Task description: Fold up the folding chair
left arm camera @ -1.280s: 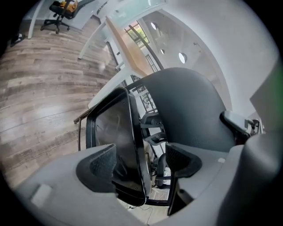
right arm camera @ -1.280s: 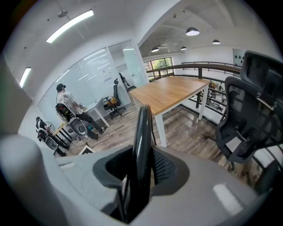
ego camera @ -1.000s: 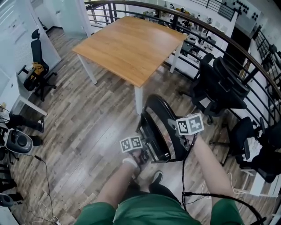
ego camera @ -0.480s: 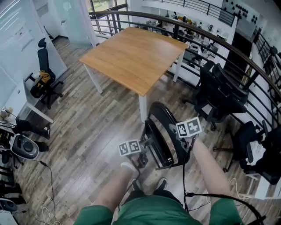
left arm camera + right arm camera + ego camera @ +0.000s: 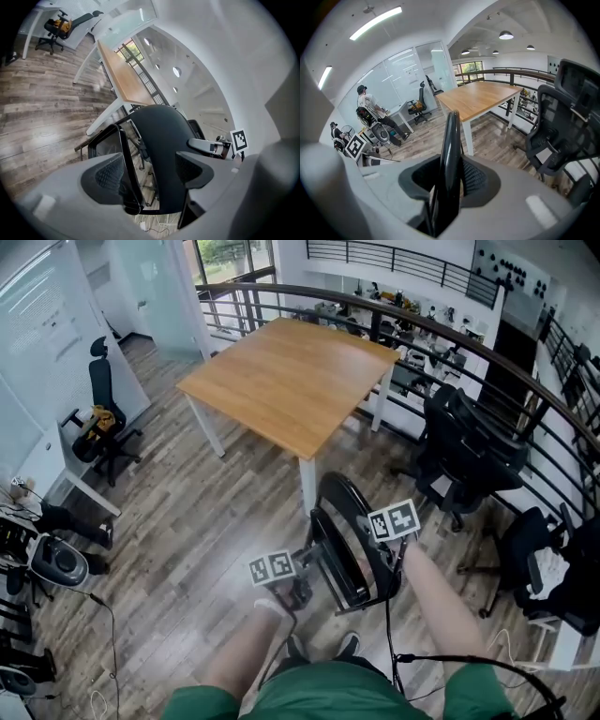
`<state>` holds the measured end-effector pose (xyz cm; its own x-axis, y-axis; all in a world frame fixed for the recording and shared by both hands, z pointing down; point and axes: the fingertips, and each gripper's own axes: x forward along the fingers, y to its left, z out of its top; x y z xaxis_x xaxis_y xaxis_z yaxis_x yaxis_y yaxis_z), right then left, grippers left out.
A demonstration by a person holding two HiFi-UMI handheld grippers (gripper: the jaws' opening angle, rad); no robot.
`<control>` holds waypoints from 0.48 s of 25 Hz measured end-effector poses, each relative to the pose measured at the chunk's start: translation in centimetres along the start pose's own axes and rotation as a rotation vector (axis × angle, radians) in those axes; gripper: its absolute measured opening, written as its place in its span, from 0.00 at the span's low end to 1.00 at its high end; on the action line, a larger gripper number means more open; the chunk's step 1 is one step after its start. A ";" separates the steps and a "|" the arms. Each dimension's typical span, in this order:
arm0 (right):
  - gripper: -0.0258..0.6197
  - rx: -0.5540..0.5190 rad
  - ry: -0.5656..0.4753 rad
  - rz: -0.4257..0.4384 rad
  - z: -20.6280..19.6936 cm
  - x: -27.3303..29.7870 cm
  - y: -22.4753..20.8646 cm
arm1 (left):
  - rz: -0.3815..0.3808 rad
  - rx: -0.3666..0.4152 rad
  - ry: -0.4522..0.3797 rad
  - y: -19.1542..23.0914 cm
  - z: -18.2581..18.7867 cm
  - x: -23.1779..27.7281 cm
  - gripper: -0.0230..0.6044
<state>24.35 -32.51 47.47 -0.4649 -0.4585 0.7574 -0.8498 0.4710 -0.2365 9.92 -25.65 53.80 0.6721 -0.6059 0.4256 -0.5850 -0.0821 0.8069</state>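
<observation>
Seen from above, the person's green shorts (image 5: 319, 695) and forearms fill the bottom edge. They cut off the foot of the folding chair (image 5: 352, 507), which stands on the wood-plank floor (image 5: 187, 521) just in front of the person's shoes (image 5: 347, 645). The chair's legs are mostly hidden behind its seat and backrest, which stand close together and nearly upright. From above, marker cubes cover both sets of fingertips. The right gripper (image 5: 450, 180) grasps the chair: its fingers (image 5: 476, 180) are clenched on a narrow black rim that runs upright between them. The left gripper (image 5: 147, 171) has its fingers (image 5: 108, 176) spread, with the seat's thin rim between them. The rim lies against the finger at that view's left, and a gap shows before the other. Just beyond the chair stands a wooden table (image 5: 291, 381). Black office chairs (image 5: 469, 442) are to its right, and a curved dark railing (image 5: 525, 371) lies behind them. Glass-walled rooms (image 5: 56, 324) are at far left.
</observation>
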 end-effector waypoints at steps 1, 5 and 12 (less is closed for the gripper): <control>0.23 -0.002 0.000 -0.003 -0.1 0.0 0.1 | 0.001 0.000 -0.003 0.0 0.0 -0.2 0.61; 0.23 -0.015 0.002 -0.014 -0.1 -0.1 0.1 | 0.002 -0.005 -0.011 -0.2 0.0 -0.8 0.61; 0.23 -0.014 0.003 -0.006 -0.4 -0.1 0.5 | -0.003 -0.011 -0.017 -0.3 -0.4 -1.2 0.61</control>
<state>24.08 -31.96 47.49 -0.4591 -0.4587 0.7608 -0.8490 0.4788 -0.2237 9.40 -24.60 53.20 0.6662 -0.6190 0.4159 -0.5777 -0.0756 0.8127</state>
